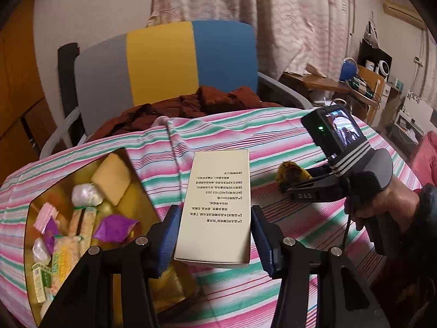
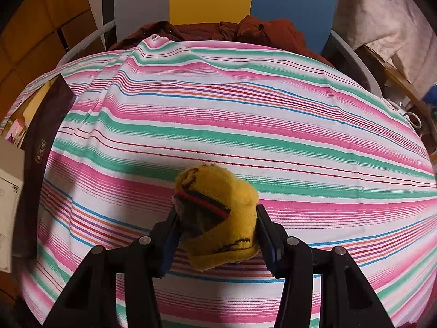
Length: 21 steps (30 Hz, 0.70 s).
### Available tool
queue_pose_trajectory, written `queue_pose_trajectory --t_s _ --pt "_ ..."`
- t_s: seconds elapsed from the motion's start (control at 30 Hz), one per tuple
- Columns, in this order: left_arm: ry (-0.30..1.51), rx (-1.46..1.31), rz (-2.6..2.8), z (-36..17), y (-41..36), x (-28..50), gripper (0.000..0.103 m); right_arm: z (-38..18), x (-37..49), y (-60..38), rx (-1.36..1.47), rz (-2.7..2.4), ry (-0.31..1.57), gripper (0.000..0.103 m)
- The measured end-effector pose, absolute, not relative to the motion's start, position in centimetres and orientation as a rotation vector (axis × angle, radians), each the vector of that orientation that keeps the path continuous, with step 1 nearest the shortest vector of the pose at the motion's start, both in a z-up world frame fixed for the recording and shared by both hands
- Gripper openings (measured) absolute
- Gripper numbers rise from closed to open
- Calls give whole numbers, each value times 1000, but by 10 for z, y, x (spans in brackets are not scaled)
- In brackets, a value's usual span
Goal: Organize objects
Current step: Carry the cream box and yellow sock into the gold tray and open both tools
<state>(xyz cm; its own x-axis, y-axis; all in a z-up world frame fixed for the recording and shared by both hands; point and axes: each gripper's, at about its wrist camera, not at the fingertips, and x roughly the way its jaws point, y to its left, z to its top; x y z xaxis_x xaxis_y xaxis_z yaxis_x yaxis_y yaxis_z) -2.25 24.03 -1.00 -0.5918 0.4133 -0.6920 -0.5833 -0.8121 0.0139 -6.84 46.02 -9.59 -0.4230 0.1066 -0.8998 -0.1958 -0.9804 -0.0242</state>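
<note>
Left gripper (image 1: 214,242) fingers clamped a cream box (image 1: 218,205), printed side up, lifted over the striped counter (image 1: 273,136), just right of the open gold tray (image 1: 131,191) of wrapped snacks (image 1: 87,195). Right gripper (image 2: 217,242) fingers squeezed a yellow knit toy (image 2: 221,216) just above the counter, well right of the tray. Tricolour chair (image 1: 164,63) stood behind.

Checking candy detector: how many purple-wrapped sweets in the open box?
2: one purple sweet near the box's right wall, one smaller purple sweet at left; others may be buried.
</note>
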Motion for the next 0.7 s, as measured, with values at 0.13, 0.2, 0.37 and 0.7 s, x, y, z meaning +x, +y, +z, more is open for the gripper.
queue_pose_trajectory --t_s 0.13,0.2,0.37,0.7 --pt "298 -964 2383 -11 224 -23 52 -97 -69 453 -1582 2490 93 52" --pt "273 -978 2395 -11 212 -26 52 -97 -69 449 -1597 2481 91 52" --pt "206 -1008 2453 -11 174 -32 52 -90 -67 427 -1626 2505 122 51" --pt "4 -1088 2640 -12 73 -60 52 -26 -69 318 -1484 2849 168 51"
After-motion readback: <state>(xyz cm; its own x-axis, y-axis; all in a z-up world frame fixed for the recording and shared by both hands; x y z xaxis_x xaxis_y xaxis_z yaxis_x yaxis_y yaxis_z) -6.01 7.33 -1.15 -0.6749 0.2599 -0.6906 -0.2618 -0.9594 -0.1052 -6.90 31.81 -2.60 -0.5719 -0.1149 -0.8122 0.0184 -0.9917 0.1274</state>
